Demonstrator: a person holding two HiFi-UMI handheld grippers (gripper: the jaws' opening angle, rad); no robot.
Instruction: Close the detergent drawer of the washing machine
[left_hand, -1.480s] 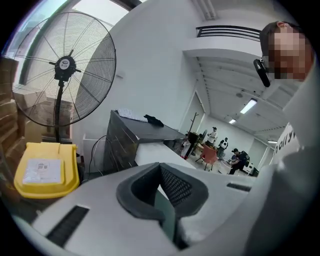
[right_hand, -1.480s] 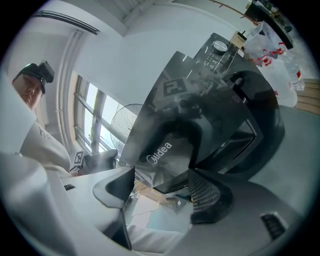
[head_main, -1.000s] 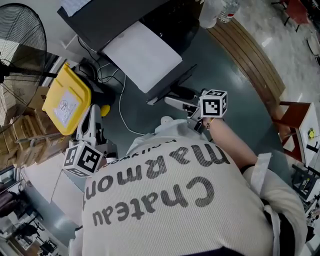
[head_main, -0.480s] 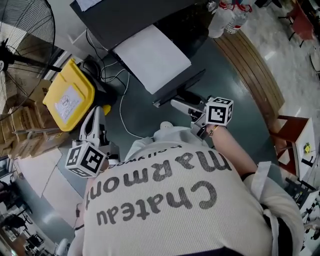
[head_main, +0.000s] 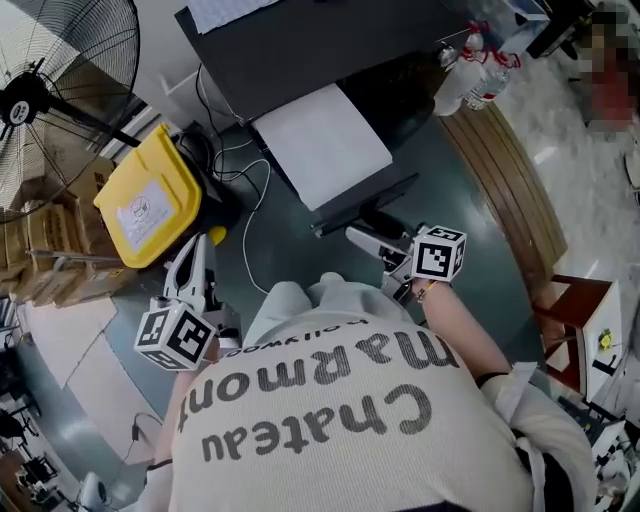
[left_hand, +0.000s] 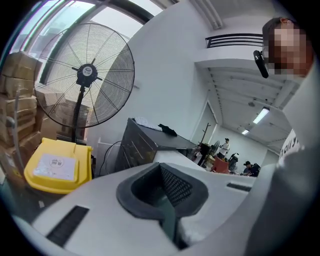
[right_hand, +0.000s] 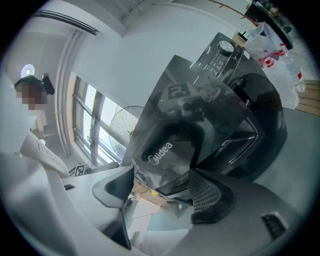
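Right tongs (right_hand: 160, 186): spread, empty, facing the detergent drawer (right_hand: 167, 145), which stands out from the washing machine (right_hand: 235, 75) just ahead. Left tongs (left_hand: 167, 197): pressed together, idle. Recommended: flat contact at drawer-front centre, straight push until flush.

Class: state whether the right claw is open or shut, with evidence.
Open: in the right gripper view the right claw has its jaws apart, nothing between them; the dark grey Midea washing machine shows beyond.

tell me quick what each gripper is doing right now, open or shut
Left gripper: shut, nothing between its jaws.
Right gripper: open, empty, jaws apart and pointing at the washing machine.
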